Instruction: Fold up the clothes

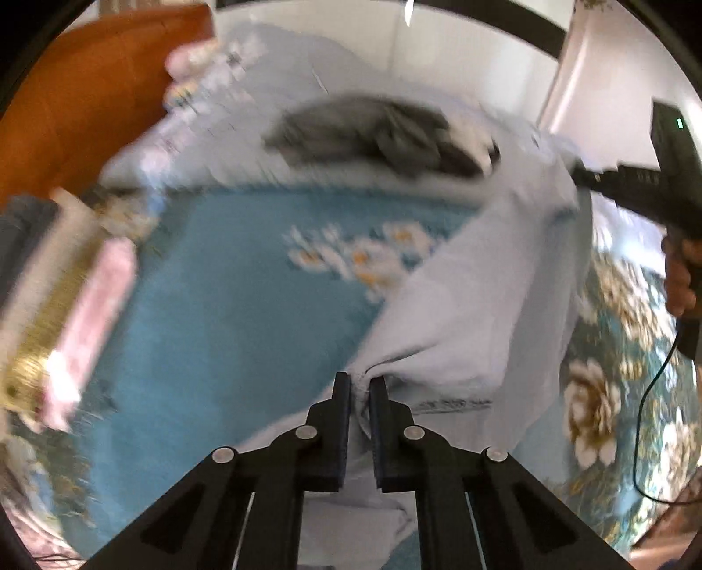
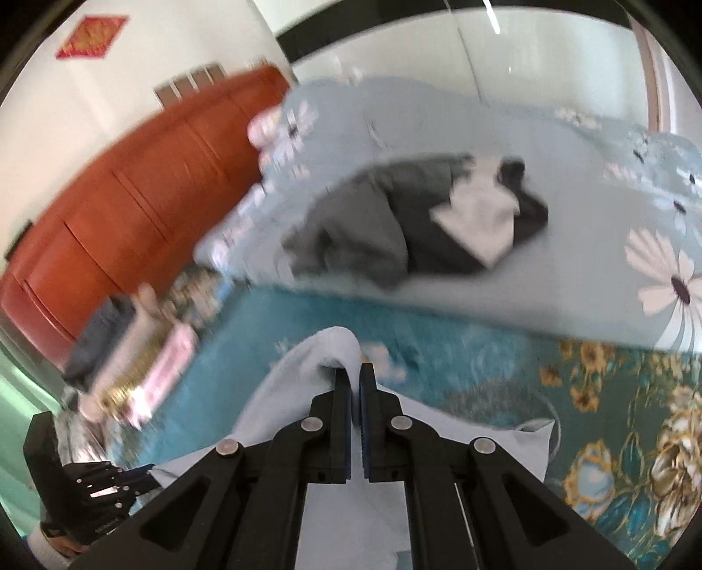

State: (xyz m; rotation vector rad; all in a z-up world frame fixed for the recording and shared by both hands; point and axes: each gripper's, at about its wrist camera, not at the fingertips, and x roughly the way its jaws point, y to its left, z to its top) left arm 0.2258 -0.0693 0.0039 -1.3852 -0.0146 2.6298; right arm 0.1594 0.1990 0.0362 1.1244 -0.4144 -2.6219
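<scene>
The left gripper [image 1: 359, 386] is pinching a bunched edge of the pale blue garment [image 1: 474, 298], its jaws pressed close with cloth wedged between them; in the left wrist view the fabric is stretching up toward two o'clock, where the other tool's black body is showing with a person's hand [image 1: 682, 280] wrapped around its grip at three o'clock and a thin cable [image 1: 649, 416] trailing below. The right gripper [image 2: 355, 377] is likewise clamping the same garment [image 2: 298, 386], jaws nearly together on a fold that is humping over the left finger at twelve o'clock of the tips. Only the right wrist view is showing the red paper ornament [image 2: 92, 37] on the wall at eleven o'clock, the white piece [image 2: 478, 219] lying on the dark clothes [image 2: 373, 219], and the left tool's black housing at eight o'clock. Both views are showing the teal floral bedspread [image 1: 210, 315] beneath the garment, the orange-brown headboard [image 2: 131, 184] at ten o'clock, and a blurred stack of folded items [image 1: 66, 298] at nine o'clock. Both grippers are pointing forward and downward across the bed, and the garment is hanging between them above the spread.
</scene>
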